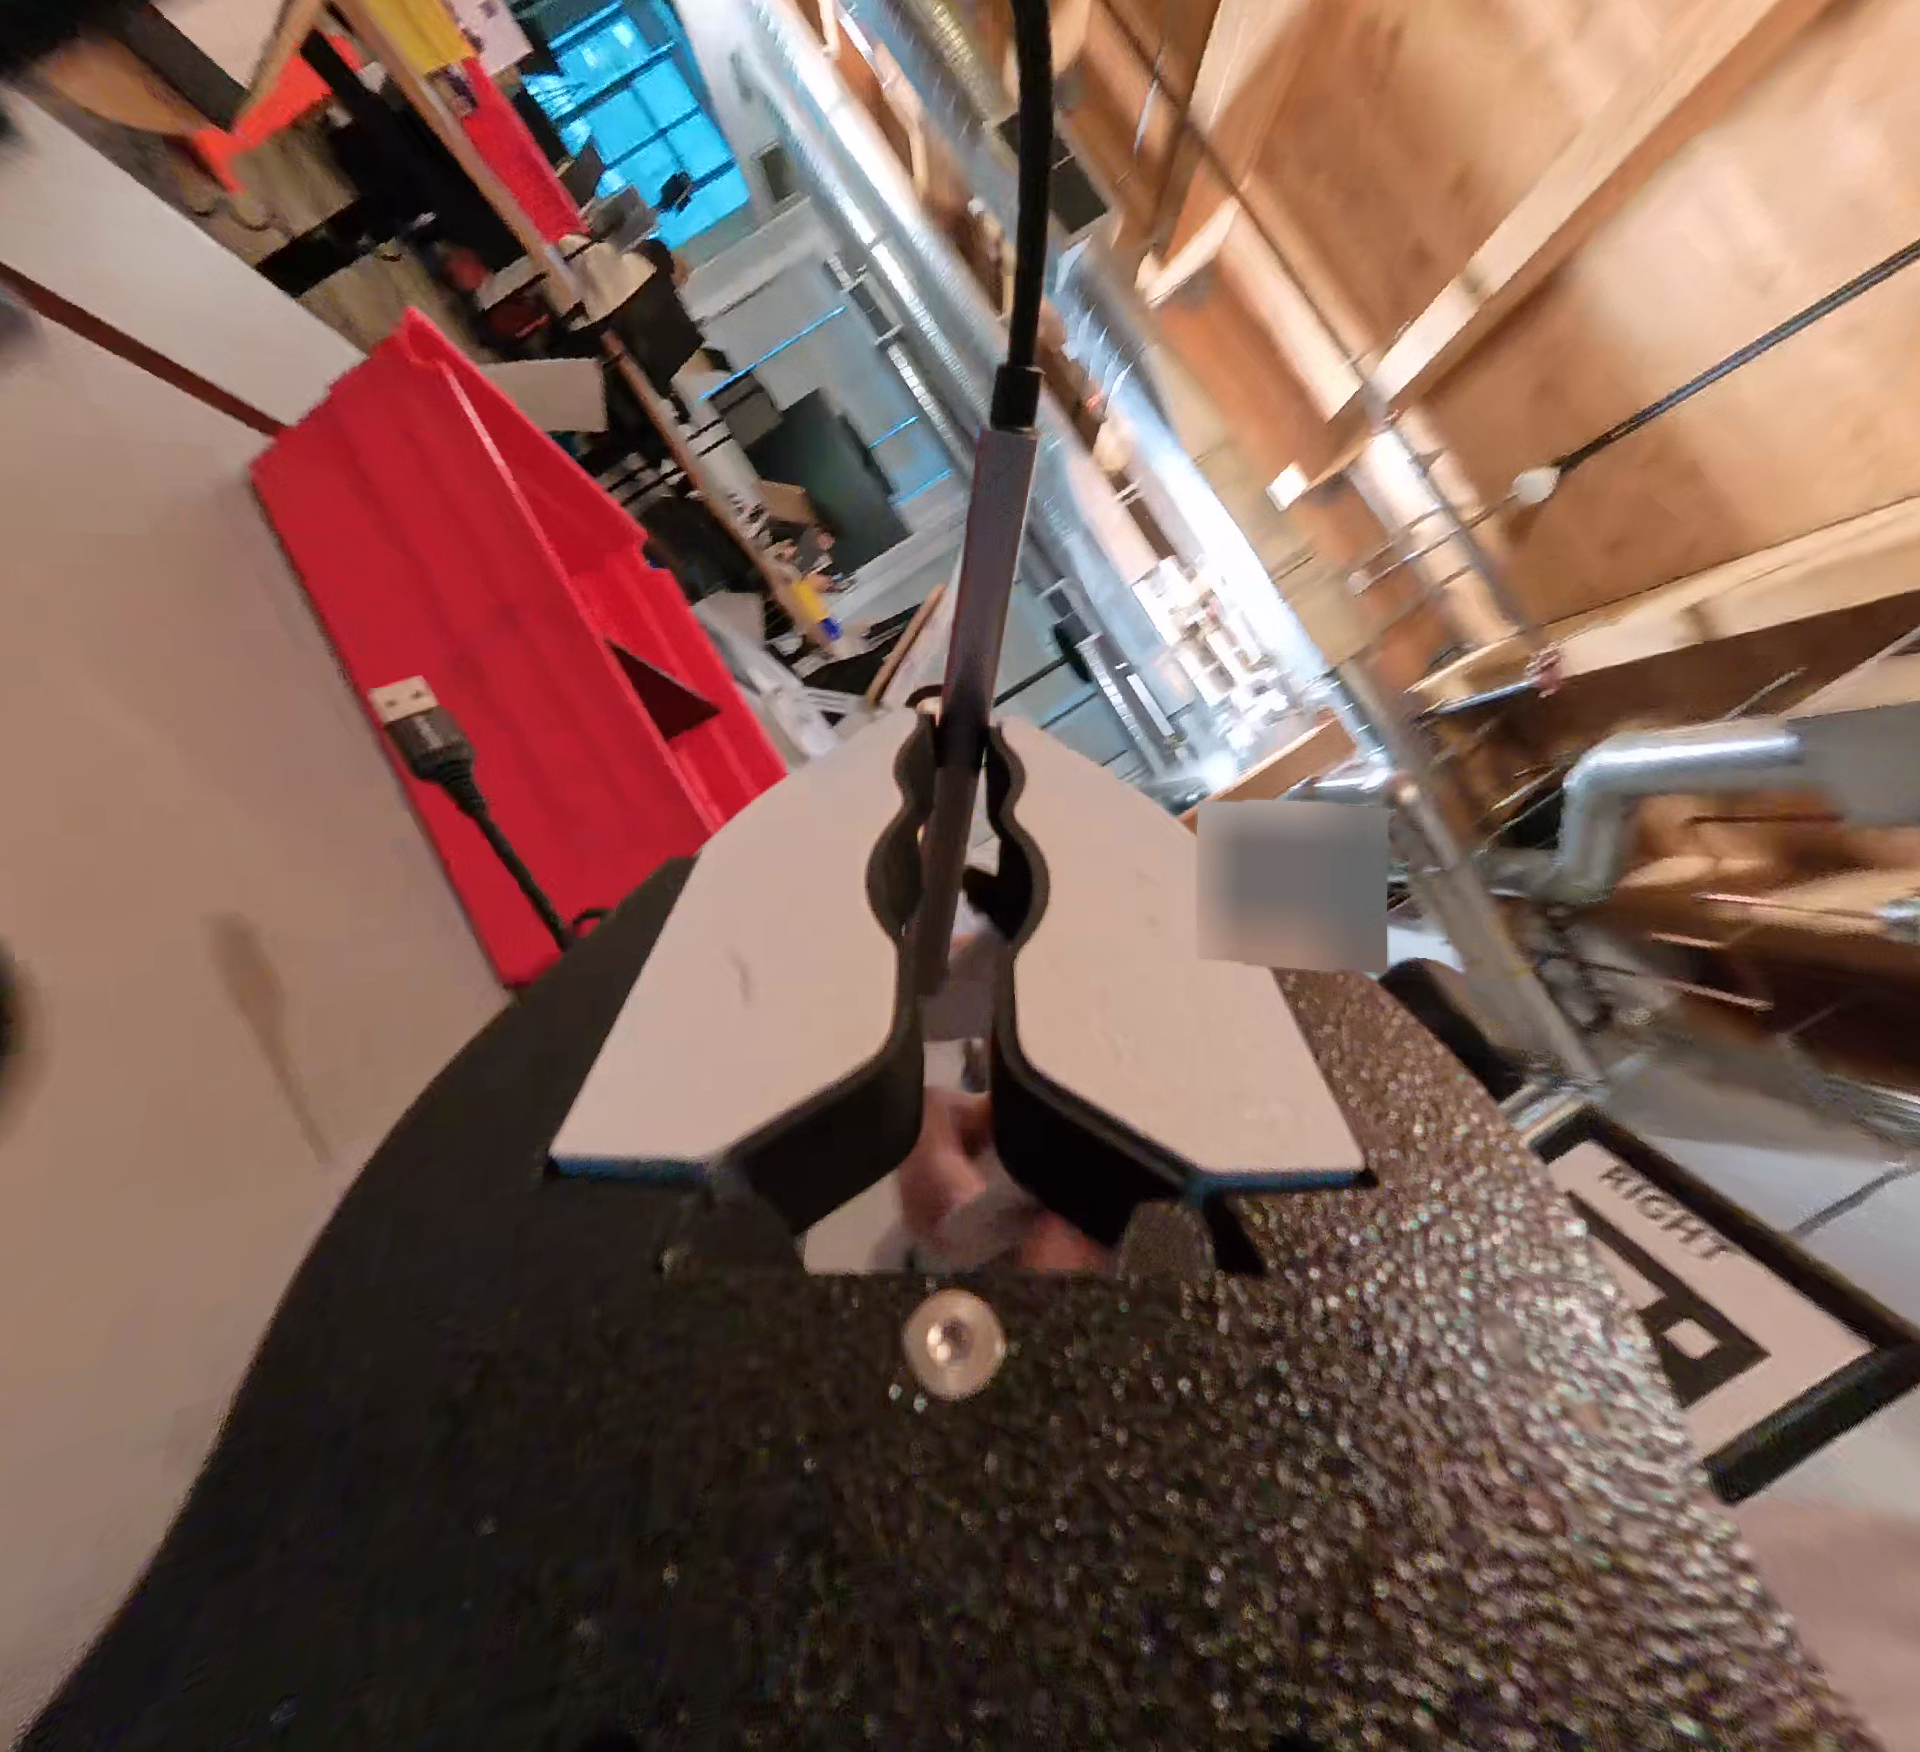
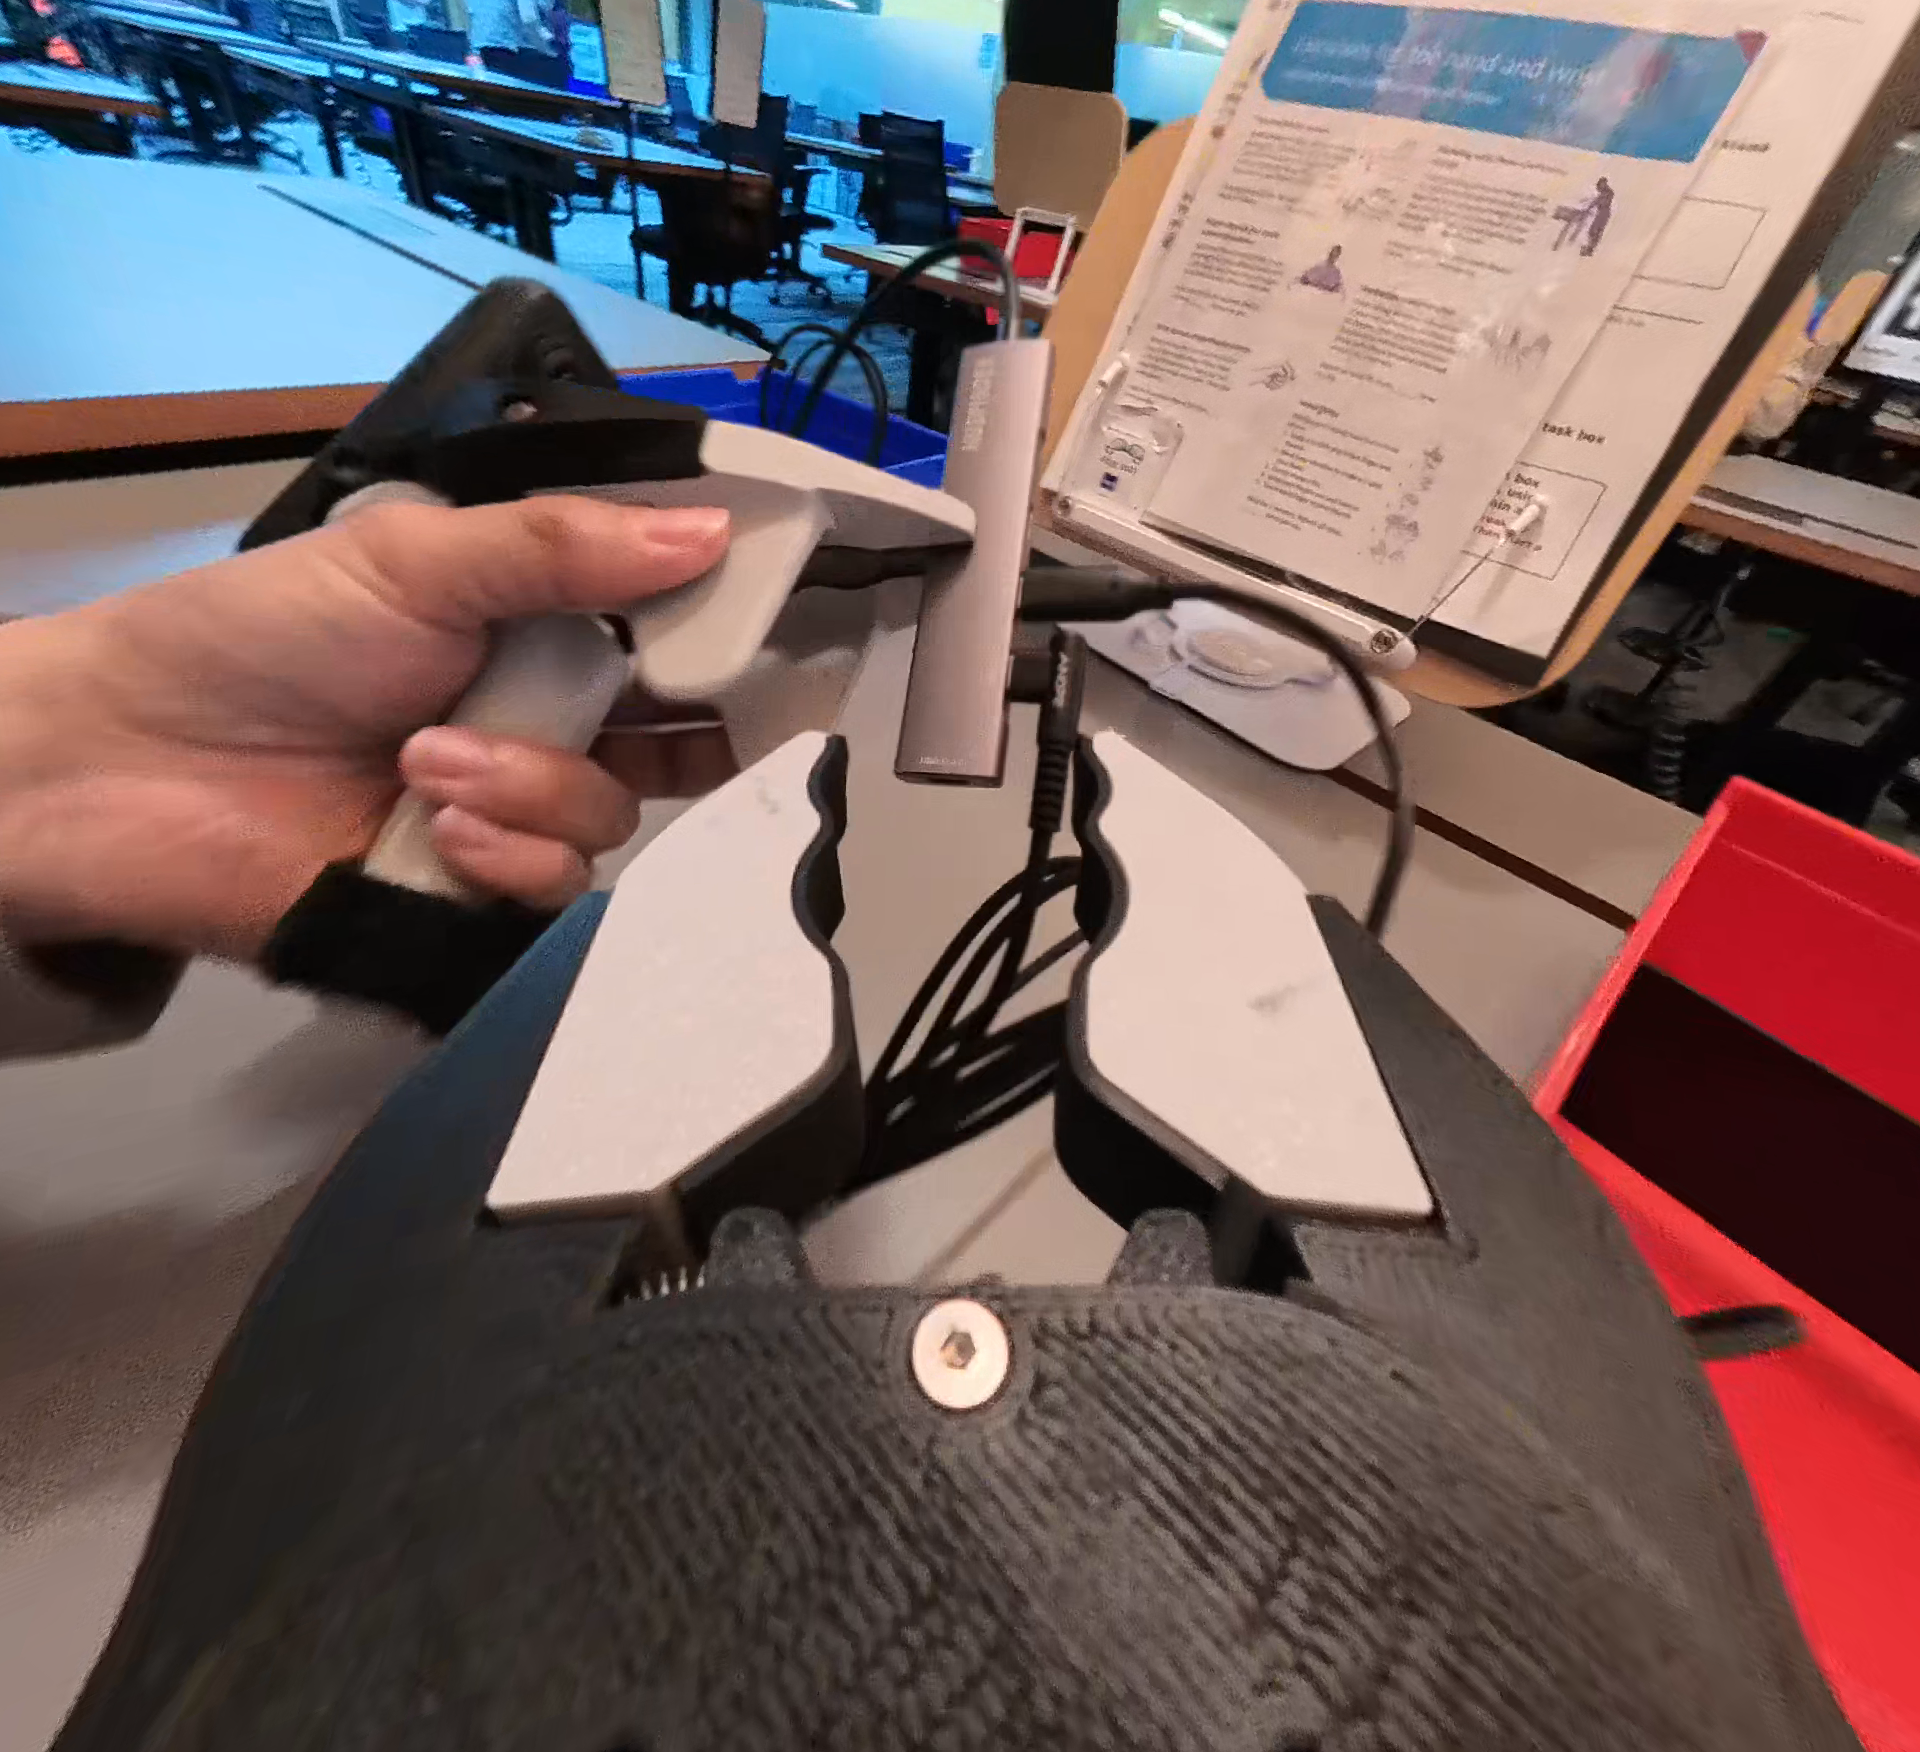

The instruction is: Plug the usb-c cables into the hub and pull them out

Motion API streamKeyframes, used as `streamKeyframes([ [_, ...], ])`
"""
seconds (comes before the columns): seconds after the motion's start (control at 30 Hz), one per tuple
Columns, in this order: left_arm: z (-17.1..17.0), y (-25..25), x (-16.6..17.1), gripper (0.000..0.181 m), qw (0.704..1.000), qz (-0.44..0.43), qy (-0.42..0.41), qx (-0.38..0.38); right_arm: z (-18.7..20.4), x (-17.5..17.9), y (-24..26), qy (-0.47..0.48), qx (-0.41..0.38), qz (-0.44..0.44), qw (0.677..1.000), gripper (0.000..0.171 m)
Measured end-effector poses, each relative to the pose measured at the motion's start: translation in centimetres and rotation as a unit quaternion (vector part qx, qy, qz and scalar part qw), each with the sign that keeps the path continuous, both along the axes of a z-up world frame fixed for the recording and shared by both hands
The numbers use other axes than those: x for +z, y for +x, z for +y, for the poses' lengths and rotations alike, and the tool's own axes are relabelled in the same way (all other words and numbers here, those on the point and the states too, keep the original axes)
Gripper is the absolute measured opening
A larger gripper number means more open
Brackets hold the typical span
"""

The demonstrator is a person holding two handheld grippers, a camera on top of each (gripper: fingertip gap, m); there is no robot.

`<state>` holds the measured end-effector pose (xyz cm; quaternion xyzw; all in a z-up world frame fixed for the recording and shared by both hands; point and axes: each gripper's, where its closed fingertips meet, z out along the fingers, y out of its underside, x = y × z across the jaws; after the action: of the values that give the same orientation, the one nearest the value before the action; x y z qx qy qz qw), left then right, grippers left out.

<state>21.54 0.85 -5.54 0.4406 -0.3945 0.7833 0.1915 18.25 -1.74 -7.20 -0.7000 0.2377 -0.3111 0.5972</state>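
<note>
My left gripper [image 1: 961,736] is shut on the slim grey hub [image 1: 987,559], seen edge-on, with its black lead [image 1: 1034,144] running up from the far end. In the right wrist view a hand holds the left gripper [image 2: 935,549], which grips the hub [image 2: 977,559] upright above the table. One black cable [image 2: 1101,596] is plugged into the hub's right side. A second black plug [image 2: 1060,694] hangs just below it, against the hub; I cannot tell if it is seated. My right gripper [image 2: 961,752] is open, its fingertips either side of the hub's lower end and that plug.
A red bin [image 2: 1766,1027] stands at the right, also in the left wrist view [image 1: 488,611], with a loose USB plug [image 1: 410,715] in front of it. A paper-covered stand [image 2: 1455,248] is behind the hub, and a blue bin [image 2: 831,424] behind the left gripper.
</note>
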Motion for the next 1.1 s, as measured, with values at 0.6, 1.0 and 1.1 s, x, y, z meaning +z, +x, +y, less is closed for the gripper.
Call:
streamKeyframes([
  [0.6,-2.4,-3.7,-0.8,0.029,0.969,-0.087,0.165,-0.162,-4.0,0.5,-0.2,-0.275,-0.122,-0.335,0.893,0.039],
  [1.0,2.9,-5.3,4.4,0.062,0.810,-0.226,0.462,-0.282,-5.4,-1.2,-2.3,-0.483,-0.081,-0.569,0.661,0.039],
  [1.1,0.6,-6.1,1.0,0.062,0.790,-0.159,0.439,-0.397,-4.4,-1.5,-2.6,-0.485,-0.071,-0.582,0.649,0.039],
])
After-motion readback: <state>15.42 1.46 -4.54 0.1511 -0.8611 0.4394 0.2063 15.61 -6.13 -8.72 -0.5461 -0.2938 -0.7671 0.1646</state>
